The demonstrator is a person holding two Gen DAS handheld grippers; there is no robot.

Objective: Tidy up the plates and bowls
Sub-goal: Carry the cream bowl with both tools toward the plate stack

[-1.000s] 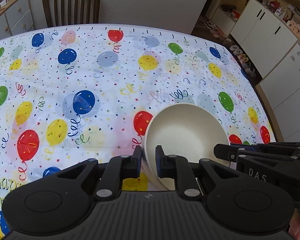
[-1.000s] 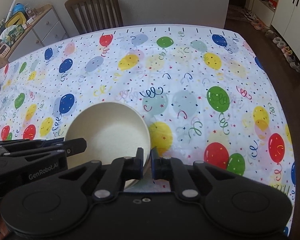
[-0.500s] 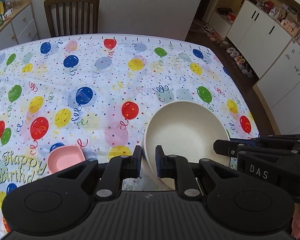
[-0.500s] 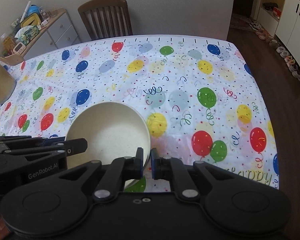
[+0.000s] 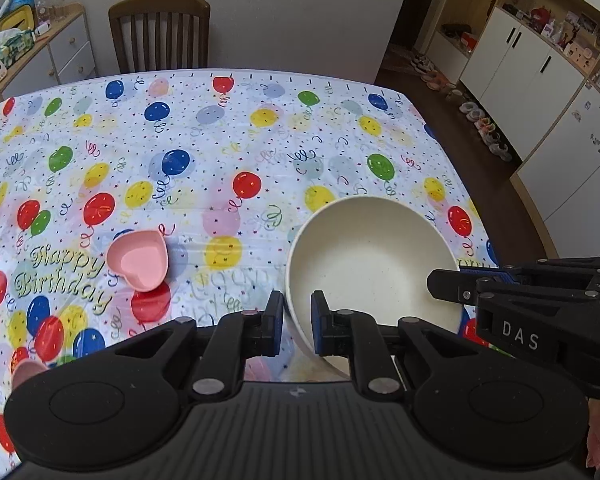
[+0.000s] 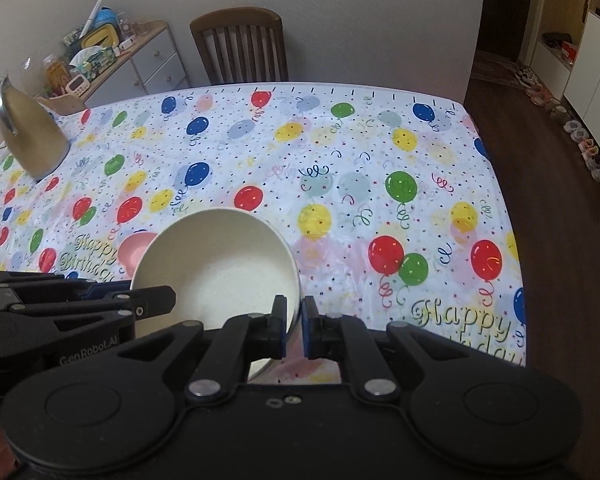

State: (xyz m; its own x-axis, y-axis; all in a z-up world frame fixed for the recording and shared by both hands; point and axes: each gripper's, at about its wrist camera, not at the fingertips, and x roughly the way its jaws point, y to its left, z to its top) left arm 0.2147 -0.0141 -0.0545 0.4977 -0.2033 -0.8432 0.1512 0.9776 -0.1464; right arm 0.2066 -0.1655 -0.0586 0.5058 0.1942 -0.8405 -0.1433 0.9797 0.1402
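Pink heart dish on table, left of bowl. Left gripper clamped on bowl left rim. Bowl lifted clear of table, tilted. Right gripper clamped on right rim, likely sharing load for steady carry.

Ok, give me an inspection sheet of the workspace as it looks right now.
Surface: table under a balloon-print tablecloth.
Job's things: cream bowl held above the table by both grippers; pink heart-shaped dish resting on the cloth.
Clutter: metal jug at the far left corner.
Grippers: left gripper shut on the bowl's left rim; right gripper shut on its right rim.
Cables: nothing seen.
Surroundings: wooden chair, drawer unit, white cabinets, shoes on the floor.
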